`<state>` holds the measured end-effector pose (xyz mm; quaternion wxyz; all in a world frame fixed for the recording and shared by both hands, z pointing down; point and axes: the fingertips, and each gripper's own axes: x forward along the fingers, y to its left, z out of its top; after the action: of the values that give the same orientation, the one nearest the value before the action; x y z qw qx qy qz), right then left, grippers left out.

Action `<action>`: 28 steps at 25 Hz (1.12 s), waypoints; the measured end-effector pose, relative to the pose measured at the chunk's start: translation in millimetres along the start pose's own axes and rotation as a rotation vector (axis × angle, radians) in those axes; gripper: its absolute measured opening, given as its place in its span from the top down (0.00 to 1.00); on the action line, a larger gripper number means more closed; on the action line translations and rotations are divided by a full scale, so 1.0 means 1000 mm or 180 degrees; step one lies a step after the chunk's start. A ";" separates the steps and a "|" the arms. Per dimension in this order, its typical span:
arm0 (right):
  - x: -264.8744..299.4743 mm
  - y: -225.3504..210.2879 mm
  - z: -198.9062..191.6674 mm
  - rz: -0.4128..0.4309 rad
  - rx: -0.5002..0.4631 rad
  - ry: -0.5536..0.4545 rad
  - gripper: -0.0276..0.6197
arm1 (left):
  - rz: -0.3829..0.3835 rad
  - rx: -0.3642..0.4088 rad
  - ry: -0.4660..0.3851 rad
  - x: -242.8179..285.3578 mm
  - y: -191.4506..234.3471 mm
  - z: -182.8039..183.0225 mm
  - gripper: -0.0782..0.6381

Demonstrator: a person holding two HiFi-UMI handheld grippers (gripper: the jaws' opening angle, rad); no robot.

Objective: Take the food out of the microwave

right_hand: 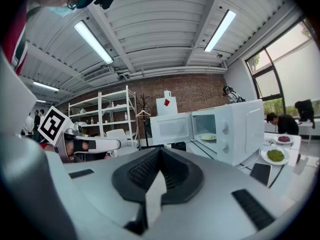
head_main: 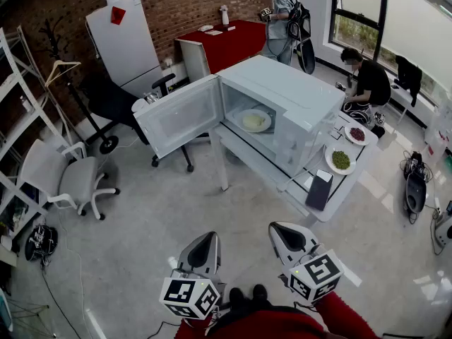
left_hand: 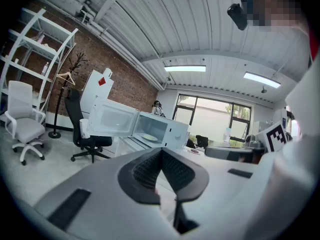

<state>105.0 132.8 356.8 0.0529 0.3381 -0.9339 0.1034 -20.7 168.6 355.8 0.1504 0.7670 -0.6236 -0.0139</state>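
Left hand-held gripper [head_main: 206, 237] and right hand-held gripper [head_main: 277, 229] are held clenched, empty, well short of the far microwave [head_main: 296, 90]. Risk: plate [head_main: 253, 121] gets tipped if gripped at one rim.

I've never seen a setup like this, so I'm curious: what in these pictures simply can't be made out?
- Food on the plate inside the microwave: too small in every view; just pale.
- Dark flat item at the table edge: head view, too small to name.
- Green food and red food on that table: tiny in the head and right gripper views; unidentifiable.
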 end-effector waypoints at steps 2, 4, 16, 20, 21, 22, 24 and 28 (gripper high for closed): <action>0.000 0.000 -0.001 0.0003 0.0003 0.0001 0.94 | 0.0009 -0.0012 0.0001 0.000 0.002 -0.001 0.88; 0.001 0.000 -0.002 0.0008 0.0006 0.0005 0.94 | 0.0015 -0.0022 0.0003 0.001 0.003 -0.002 0.88; 0.000 -0.008 -0.004 0.0021 0.0025 0.0002 0.94 | -0.0010 -0.0082 0.0035 0.010 0.000 -0.007 0.88; -0.001 -0.012 -0.005 0.0019 0.0042 0.0030 0.94 | -0.0007 -0.0150 0.0040 0.016 -0.001 -0.006 0.88; -0.001 -0.013 -0.006 0.0020 0.0046 0.0040 0.94 | -0.0001 -0.0157 0.0037 0.018 -0.001 -0.005 0.88; -0.001 -0.014 -0.006 0.0021 0.0050 0.0045 0.94 | 0.0005 -0.0162 0.0031 0.020 -0.001 -0.004 0.88; -0.001 -0.017 -0.005 0.0025 0.0059 0.0041 0.94 | 0.0016 -0.0160 0.0018 0.024 -0.001 -0.002 0.88; 0.000 -0.025 -0.004 0.0028 0.0037 0.0017 0.94 | 0.0028 -0.0115 -0.0021 0.034 -0.003 0.000 0.88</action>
<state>121.2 115.4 364.4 0.0530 0.3341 -0.9346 0.1100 -10.0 136.3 360.3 0.1622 0.7613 -0.6272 -0.0271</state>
